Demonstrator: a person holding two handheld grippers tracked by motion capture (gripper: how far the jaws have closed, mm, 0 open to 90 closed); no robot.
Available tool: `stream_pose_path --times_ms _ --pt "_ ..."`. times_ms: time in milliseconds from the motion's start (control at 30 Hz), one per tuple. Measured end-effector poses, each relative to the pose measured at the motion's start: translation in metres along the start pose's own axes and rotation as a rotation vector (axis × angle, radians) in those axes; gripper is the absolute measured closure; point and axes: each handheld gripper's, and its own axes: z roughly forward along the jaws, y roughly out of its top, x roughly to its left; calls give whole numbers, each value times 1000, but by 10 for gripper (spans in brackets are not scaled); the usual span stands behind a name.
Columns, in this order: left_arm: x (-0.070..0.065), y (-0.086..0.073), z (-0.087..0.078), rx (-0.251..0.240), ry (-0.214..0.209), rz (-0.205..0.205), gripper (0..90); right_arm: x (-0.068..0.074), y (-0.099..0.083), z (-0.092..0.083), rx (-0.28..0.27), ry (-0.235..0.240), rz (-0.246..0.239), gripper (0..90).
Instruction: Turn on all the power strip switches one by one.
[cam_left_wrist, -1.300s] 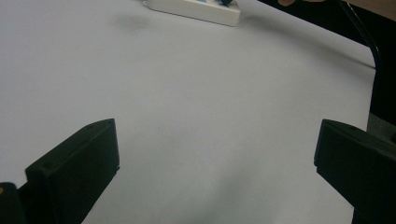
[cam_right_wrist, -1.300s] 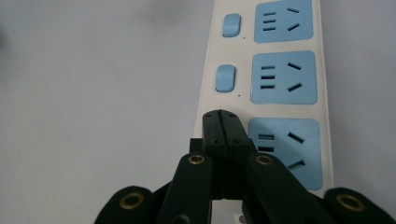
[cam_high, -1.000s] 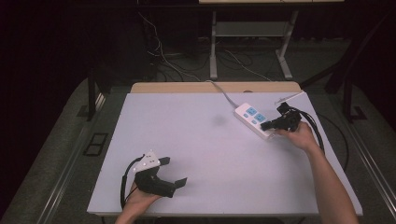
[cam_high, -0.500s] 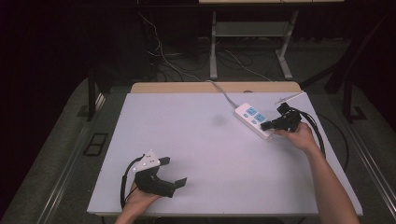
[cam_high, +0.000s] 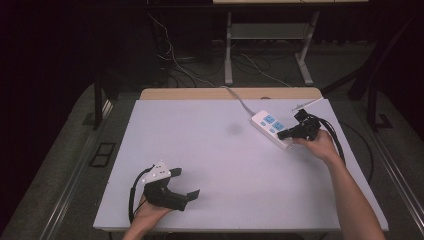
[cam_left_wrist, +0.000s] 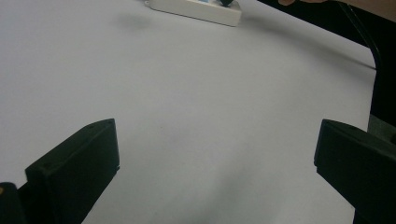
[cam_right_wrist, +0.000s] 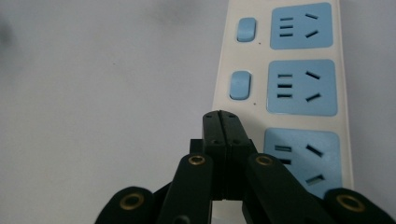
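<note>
Fingers (cam_right_wrist: 219, 126) of right gripper (cam_high: 288, 134) pressed together at power strip (cam_high: 270, 128) switches, frame right | left gripper (cam_high: 186, 183) fingers apart (idle) | progress: unclear.

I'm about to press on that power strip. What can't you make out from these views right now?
- Third switch on the power strip: right gripper view, hidden under the shut right gripper; contact unclear.
- Switch on/off states: not readable.
- Strip's cable end: high view, lost behind the table's far edge.
- Strip's far part: left gripper view, cut by the top edge.
</note>
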Motion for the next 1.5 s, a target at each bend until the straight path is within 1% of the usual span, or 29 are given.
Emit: stream_pose_path --times_ms 167,367,500,733,767,1167,1500 --pt "1 0 -1 0 1 -4 0 3 7 -1 -4 -1 -15 900" --pt "1 0 -1 -4 4 -7 0 7 19 -7 -14 -9 -32 900" --pt "1 0 -1 -2 3 -6 0 6 27 -11 -17 -21 -39 900" --pt "2 0 -1 -1 2 -5 0 4 36 -13 -17 -27 -37 900" --pt "2 0 -1 -1 1 -5 0 4 37 -12 -21 -28 -43 900" --pt "3 0 -2 -2 0 -4 0 -1 47 1 -15 -27 -30 900" --pt "3 0 -2 -1 -1 -2 0 -8 44 8 -14 -26 -10 900"
